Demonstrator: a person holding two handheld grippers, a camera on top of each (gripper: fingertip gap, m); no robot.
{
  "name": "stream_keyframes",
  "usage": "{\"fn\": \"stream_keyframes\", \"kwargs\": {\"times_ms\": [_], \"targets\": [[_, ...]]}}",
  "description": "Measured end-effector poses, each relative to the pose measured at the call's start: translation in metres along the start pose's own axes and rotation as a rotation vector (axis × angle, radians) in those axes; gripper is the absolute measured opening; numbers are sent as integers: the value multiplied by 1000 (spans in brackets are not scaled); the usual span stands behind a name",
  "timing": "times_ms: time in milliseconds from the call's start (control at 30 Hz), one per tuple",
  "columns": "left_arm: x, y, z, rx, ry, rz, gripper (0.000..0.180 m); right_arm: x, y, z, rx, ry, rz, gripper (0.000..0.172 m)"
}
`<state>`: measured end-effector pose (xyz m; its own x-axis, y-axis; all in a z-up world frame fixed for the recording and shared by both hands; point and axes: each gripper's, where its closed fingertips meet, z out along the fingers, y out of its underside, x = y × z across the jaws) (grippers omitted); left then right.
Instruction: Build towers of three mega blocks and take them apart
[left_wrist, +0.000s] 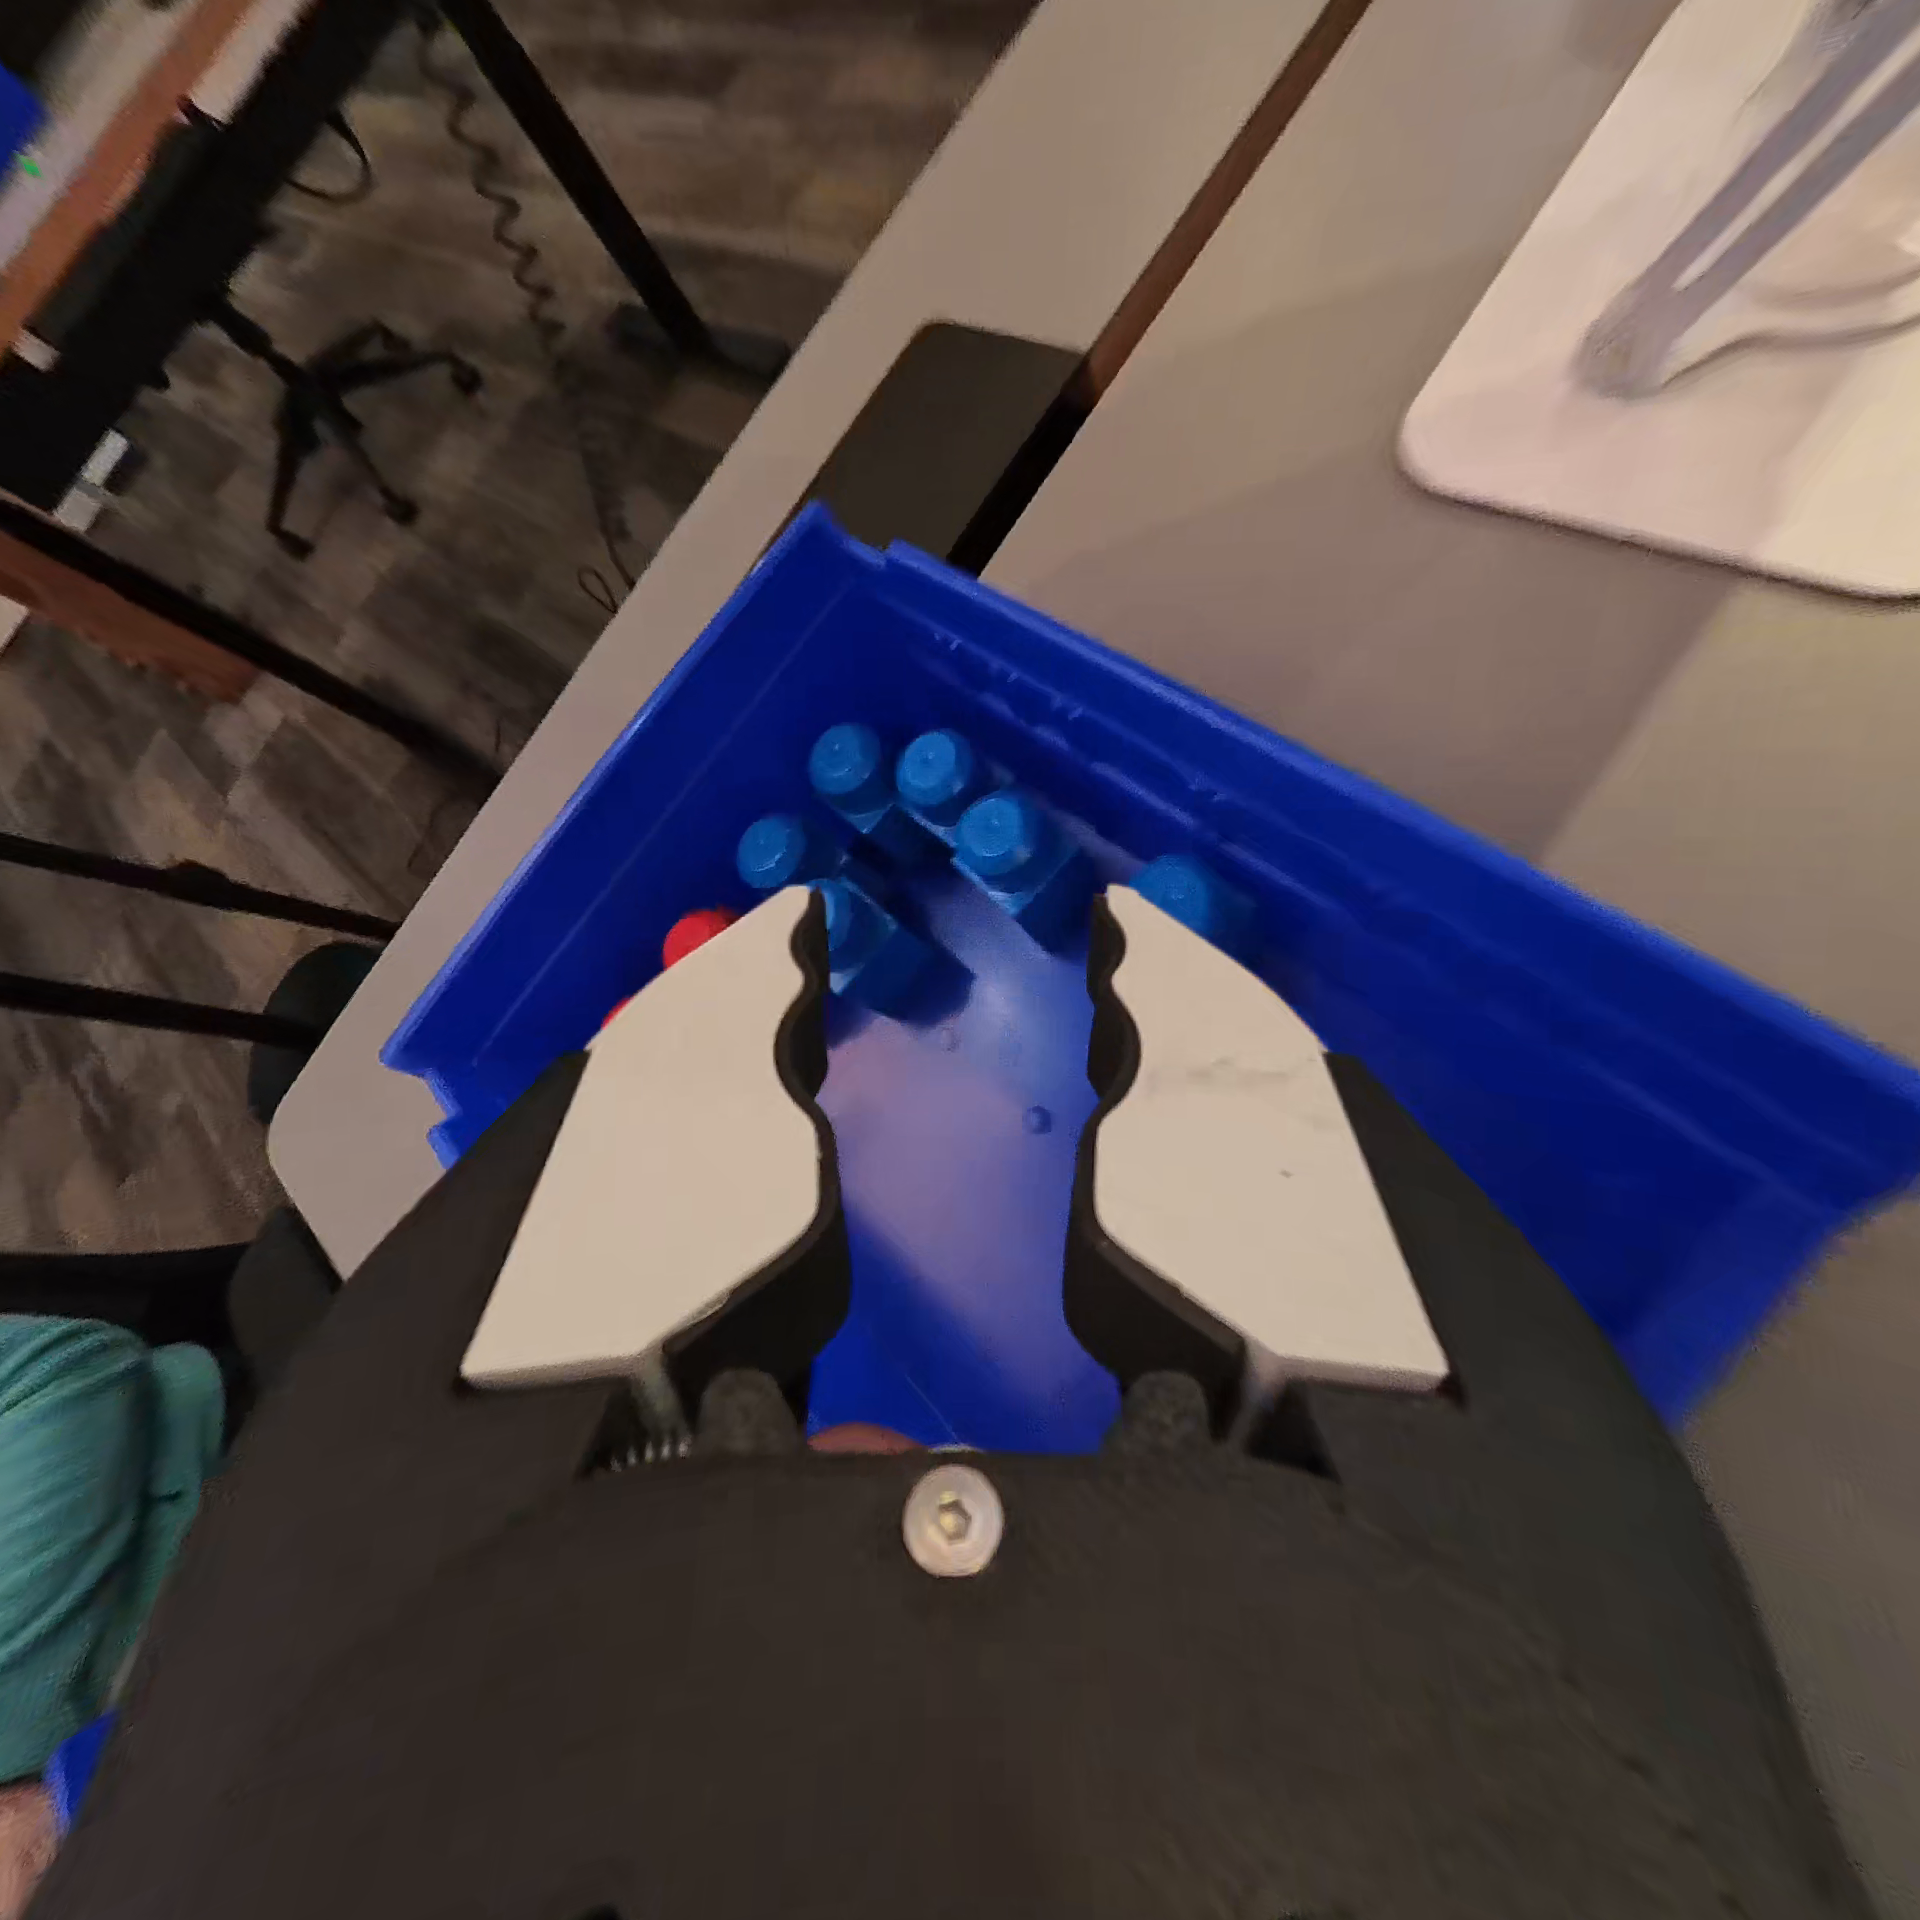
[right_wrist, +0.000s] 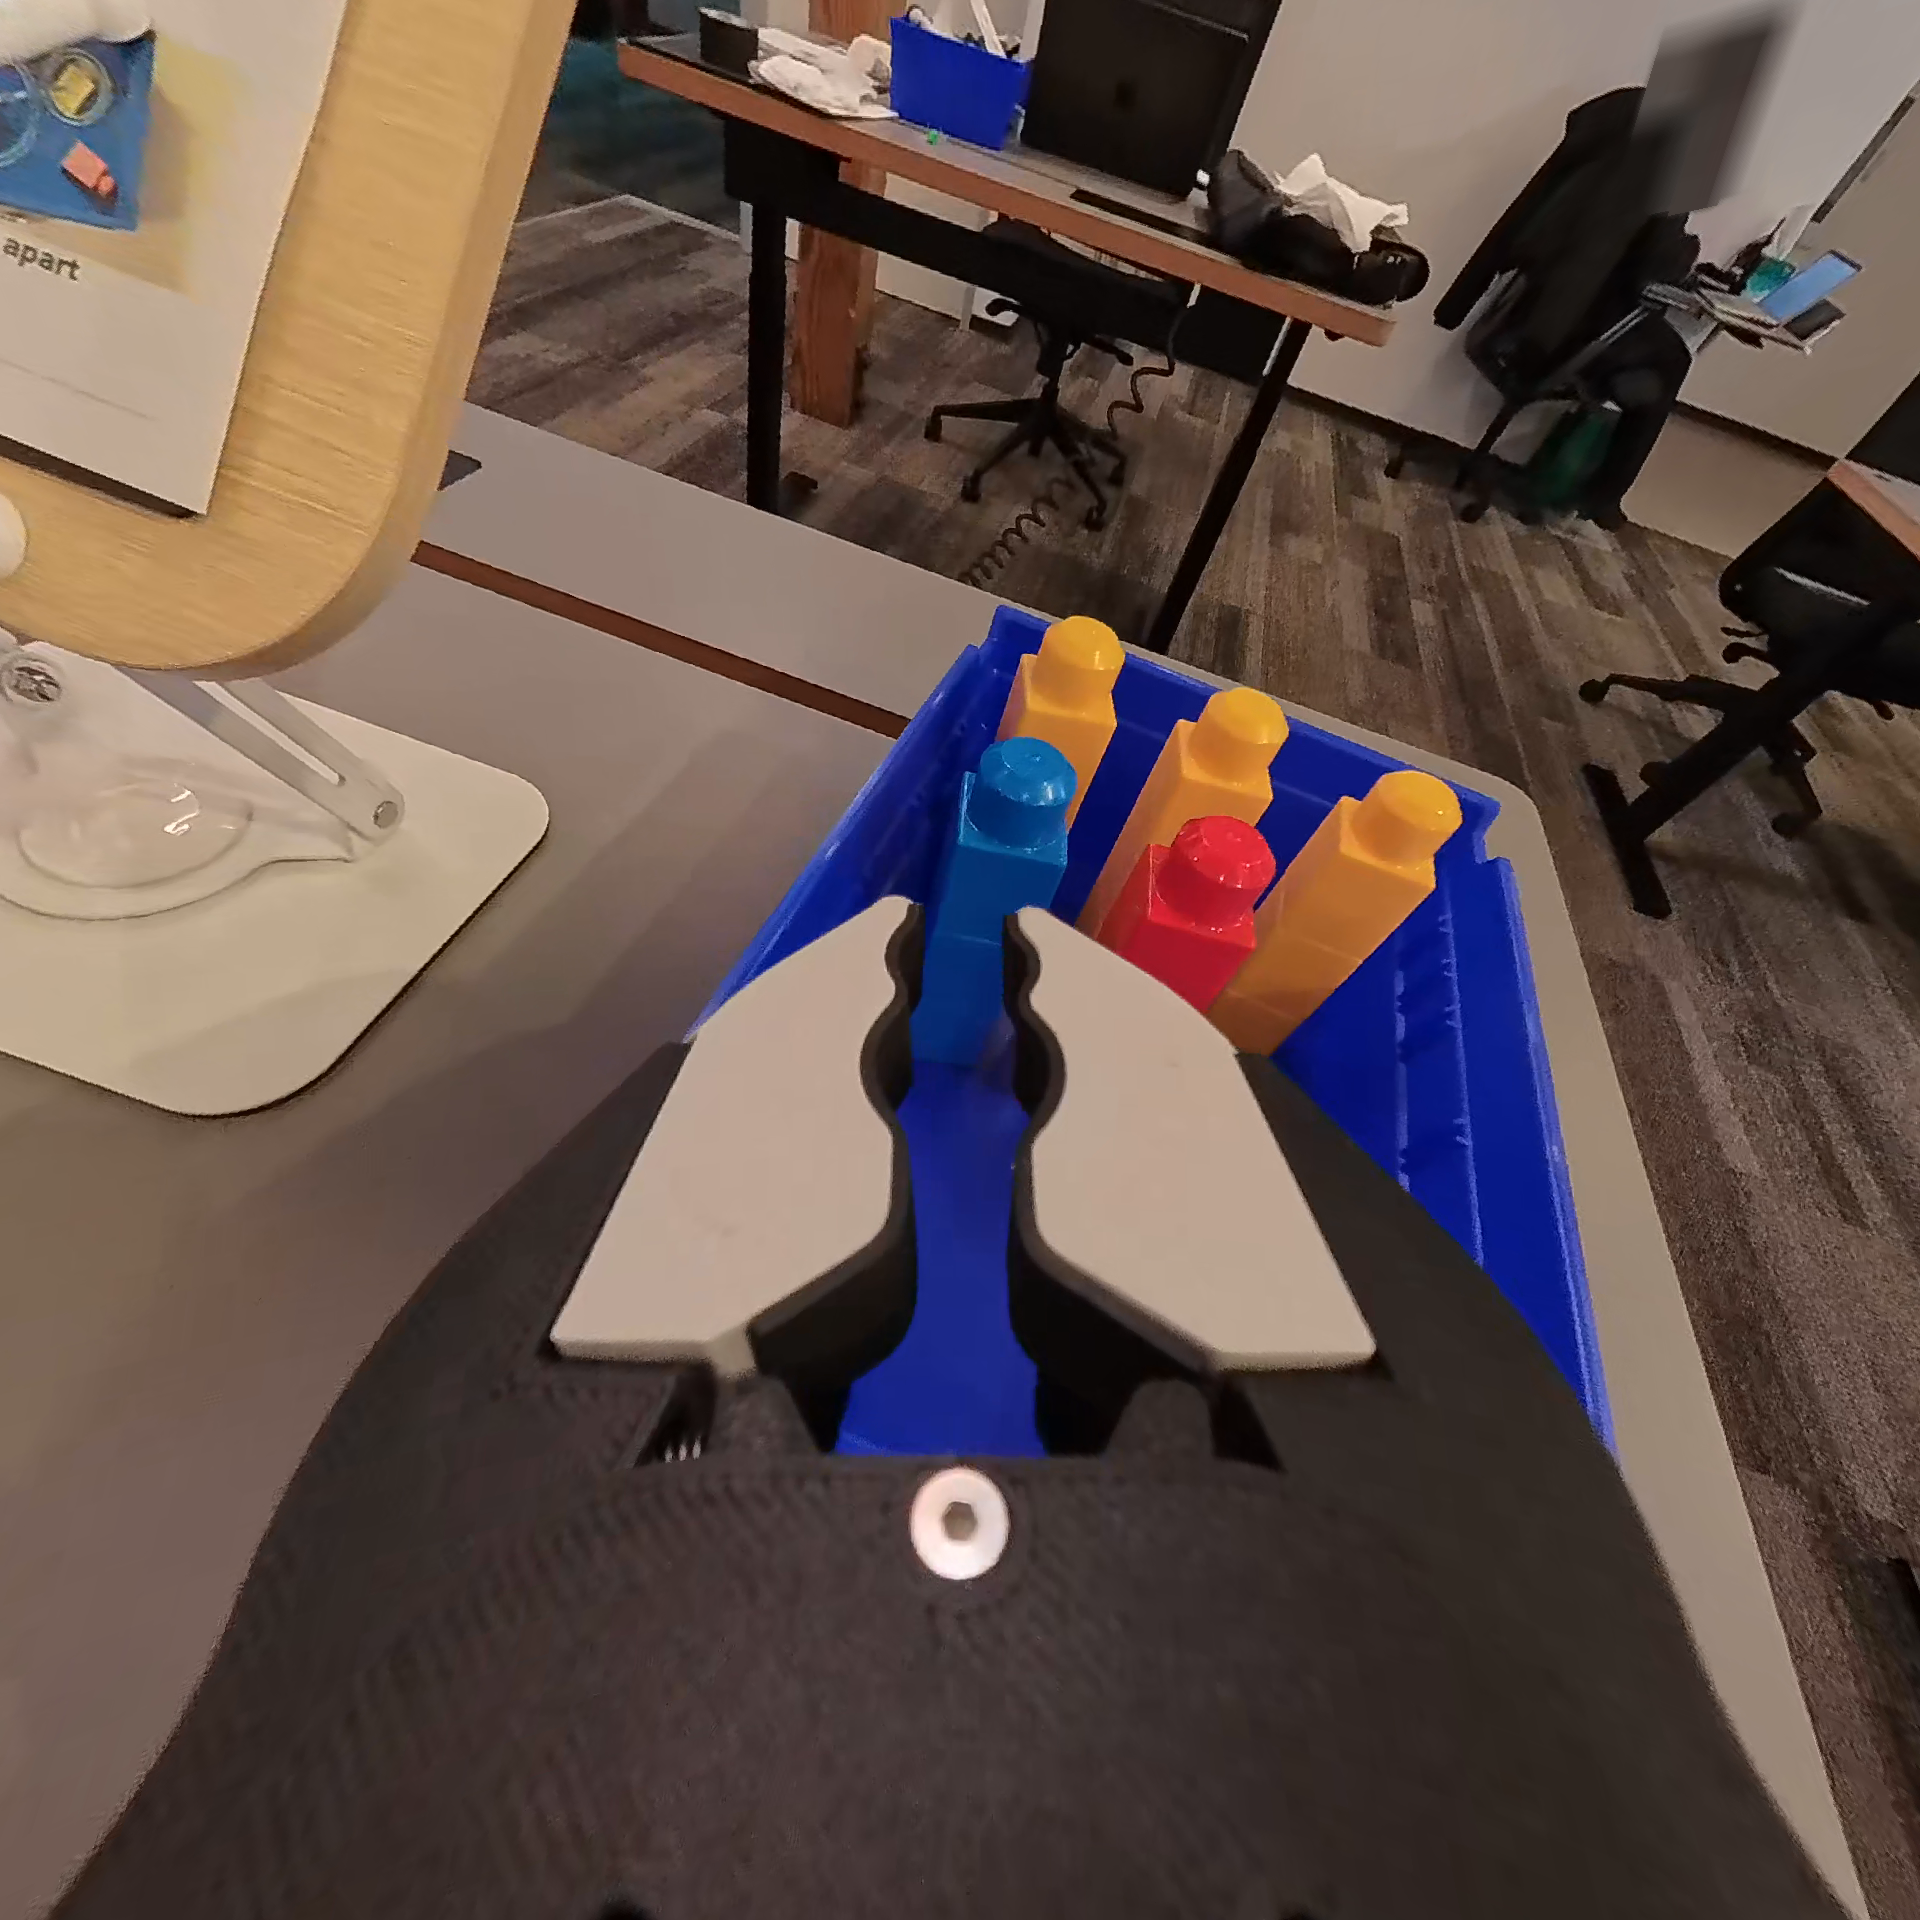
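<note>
Squarely between the right gripper's (right_wrist: 961, 925) closed fingers, blue tower (right_wrist: 992, 894).

Probably an office: desks (right_wrist: 1039, 197), swivel chairs (right_wrist: 1049, 416), a monitor (right_wrist: 1132, 94).

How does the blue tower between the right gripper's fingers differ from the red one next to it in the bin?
The blue tower rises higher than the red tower. Blue sits between the right gripper fingertips; red stands free. Both stand upright in the blue bin, each topped by one round stud.
</note>
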<state>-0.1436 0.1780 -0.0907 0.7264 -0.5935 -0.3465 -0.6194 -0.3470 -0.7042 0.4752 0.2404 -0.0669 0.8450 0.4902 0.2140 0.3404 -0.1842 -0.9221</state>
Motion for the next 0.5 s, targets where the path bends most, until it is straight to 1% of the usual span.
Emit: {"fn": "stream_keyframes", "kwargs": {"times_ms": [67,133,233,267,367,433,500], "targets": [[-15,18,31,-127,-2,24,49,0,2,1,-8,-1,-6,15],[-26,30,54,-213,-18,25,51,-1,4,3,-15,-4,-15,15],[-39,57,76,-402,-53,-33,61,-1,6,5,-22,-3,-29,15],[-41,63,81,-435,-58,-65,62,-1,6,5,-26,-8,-32,15],[-38,61,93,-381,-41,-200,56,-3,5,6,-24,-14,-43,15],[-39,68,98,-408,-61,-268,54,-5,4,6,-26,-16,-53,15],[-37,79,102,-443,-65,-323,48,-7,3,6,-25,-21,-62,14]]}}
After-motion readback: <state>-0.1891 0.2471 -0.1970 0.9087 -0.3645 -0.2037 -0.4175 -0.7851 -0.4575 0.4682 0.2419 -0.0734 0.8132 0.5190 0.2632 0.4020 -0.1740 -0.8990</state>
